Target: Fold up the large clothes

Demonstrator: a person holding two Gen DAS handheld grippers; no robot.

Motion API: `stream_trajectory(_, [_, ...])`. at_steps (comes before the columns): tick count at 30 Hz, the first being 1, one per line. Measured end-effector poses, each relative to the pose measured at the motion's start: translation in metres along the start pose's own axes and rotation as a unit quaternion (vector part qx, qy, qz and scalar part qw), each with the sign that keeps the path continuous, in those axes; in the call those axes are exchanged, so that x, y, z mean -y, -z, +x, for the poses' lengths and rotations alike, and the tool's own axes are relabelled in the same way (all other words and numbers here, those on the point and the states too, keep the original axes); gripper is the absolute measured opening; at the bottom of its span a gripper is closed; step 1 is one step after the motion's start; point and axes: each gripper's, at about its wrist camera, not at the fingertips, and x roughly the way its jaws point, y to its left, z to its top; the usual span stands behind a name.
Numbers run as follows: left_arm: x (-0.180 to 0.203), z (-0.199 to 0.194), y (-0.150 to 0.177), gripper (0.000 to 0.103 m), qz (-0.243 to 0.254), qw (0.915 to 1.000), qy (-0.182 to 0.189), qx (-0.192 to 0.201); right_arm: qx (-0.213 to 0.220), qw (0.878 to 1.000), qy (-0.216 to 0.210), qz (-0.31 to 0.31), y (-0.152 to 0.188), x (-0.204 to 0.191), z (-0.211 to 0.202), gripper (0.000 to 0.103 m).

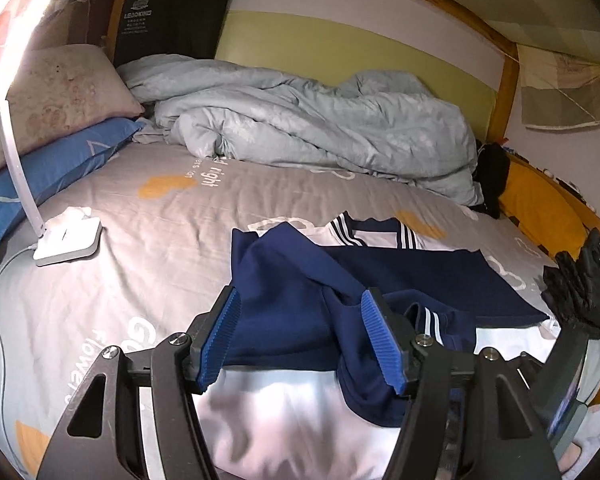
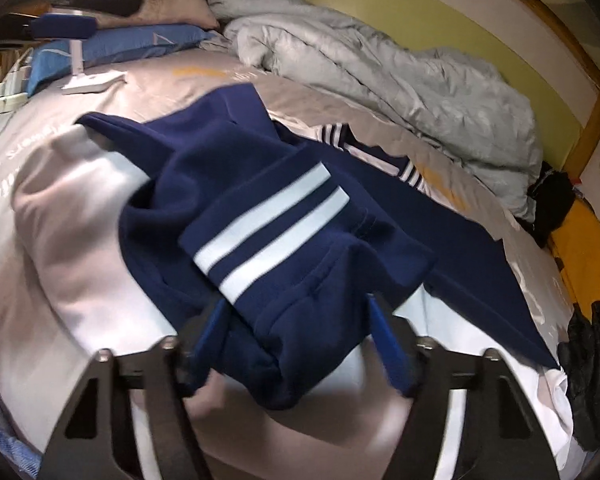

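I face a wood-framed bed with a grey printed sheet. A rumpled pale duvet lies along the green-and-white wall; a lit white desk lamp stands beside stacked pillows.

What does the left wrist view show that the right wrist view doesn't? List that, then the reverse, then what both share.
Left wrist only: the white lettering on the black bag, the hanging checked cloth, and the left tongs over a navy sleeve. Right wrist only: the right tongs around the striped cuff, seen close up. Both: the navy-and-white garment, grey quilt, blue pillow, lamp base and black gloves.
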Motion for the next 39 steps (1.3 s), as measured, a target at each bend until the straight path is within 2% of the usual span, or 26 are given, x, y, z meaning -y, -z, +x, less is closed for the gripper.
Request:
stream_trajectory(1, [0.001, 0.000, 0.001, 0.062, 0.002, 1.0000, 0.000, -0.001, 0.005, 1.000, 0.021, 0.010, 0.001, 0.005, -0.001, 0.026])
stream_trajectory(3, [0.001, 0.000, 0.001, 0.062, 0.000, 1.0000, 0.000, -0.001, 0.023, 0.995, 0.070, 0.060, 0.004, 0.028, -0.010, 0.018])
stream_trajectory(4, [0.001, 0.000, 0.001, 0.062, -0.002, 1.0000, 0.001, -0.001, 0.033, 0.993, 0.073, 0.088, 0.007, 0.042, -0.015, 0.016])
stream_trajectory(6, [0.001, 0.000, 0.002, 0.062, -0.005, 1.0000, 0.002, -0.002, 0.039, 0.987, 0.077, 0.135, 0.012, 0.068, -0.021, 0.015])
stream_trajectory(11, [0.000, 0.003, 0.003, 0.062, -0.009, 0.9999, -0.003, -0.007, 0.015, 0.973, 0.110, 0.201, 0.038, 0.137, -0.024, 0.015])
stream_trajectory(15, [0.005, 0.007, 0.006, 0.062, -0.003, 0.9999, -0.006, -0.012, -0.019, 0.968, 0.092, 0.231, 0.059, 0.173, -0.012, 0.016])
stream_trajectory(16, [0.006, 0.008, 0.007, 0.062, 0.000, 0.9999, -0.008, -0.014, -0.024, 0.969, 0.085, 0.231, 0.063, 0.173, -0.011, 0.021])
stream_trajectory(17, [0.008, 0.009, 0.008, 0.062, 0.005, 0.9998, -0.010, -0.015, -0.031, 0.969, 0.077, 0.231, 0.067, 0.177, -0.008, 0.035])
stream_trajectory(19, [0.012, 0.011, 0.010, 0.062, 0.014, 0.9997, -0.015, -0.016, -0.031, 0.966, 0.083, 0.242, 0.073, 0.182, -0.008, 0.055])
stream_trajectory(20, [0.014, 0.012, 0.011, 0.062, 0.020, 0.9995, -0.017, -0.017, -0.024, 0.964, 0.083, 0.251, 0.076, 0.186, -0.011, 0.061])
stream_trajectory(24, [0.021, 0.017, 0.013, 0.062, 0.036, 0.9989, -0.023, -0.019, -0.009, 0.955, 0.050, 0.291, 0.080, 0.201, -0.019, 0.071])
stream_trajectory(28, [0.024, 0.021, 0.015, 0.062, 0.043, 0.9985, -0.024, -0.025, -0.004, 0.956, 0.049, 0.289, 0.074, 0.208, -0.020, 0.077])
stream_trajectory(30, [0.024, 0.023, 0.017, 0.062, 0.044, 0.9983, -0.025, -0.028, -0.019, 0.953, 0.043, 0.298, 0.076, 0.213, -0.014, 0.071])
stream_trajectory(32, [0.024, 0.024, 0.017, 0.063, 0.044, 0.9983, -0.025, -0.030, -0.034, 0.952, 0.035, 0.302, 0.080, 0.217, -0.010, 0.037])
stream_trajectory(34, [0.022, 0.025, 0.017, 0.063, 0.042, 0.9983, -0.027, -0.031, -0.036, 0.953, 0.035, 0.300, 0.081, 0.218, -0.009, 0.026])
stream_trajectory(37, [0.020, 0.027, 0.017, 0.063, 0.041, 0.9982, -0.028, -0.032, -0.025, 0.960, 0.051, 0.275, 0.068, 0.217, -0.011, 0.020])
stream_trajectory(38, [0.021, 0.029, 0.017, 0.063, 0.043, 0.9980, -0.031, -0.034, -0.017, 0.963, 0.062, 0.261, 0.057, 0.217, -0.012, 0.009])
stream_trajectory(39, [0.021, 0.031, 0.018, 0.063, 0.045, 0.9978, -0.032, -0.036, -0.012, 0.966, 0.076, 0.247, 0.048, 0.219, -0.011, 0.008])
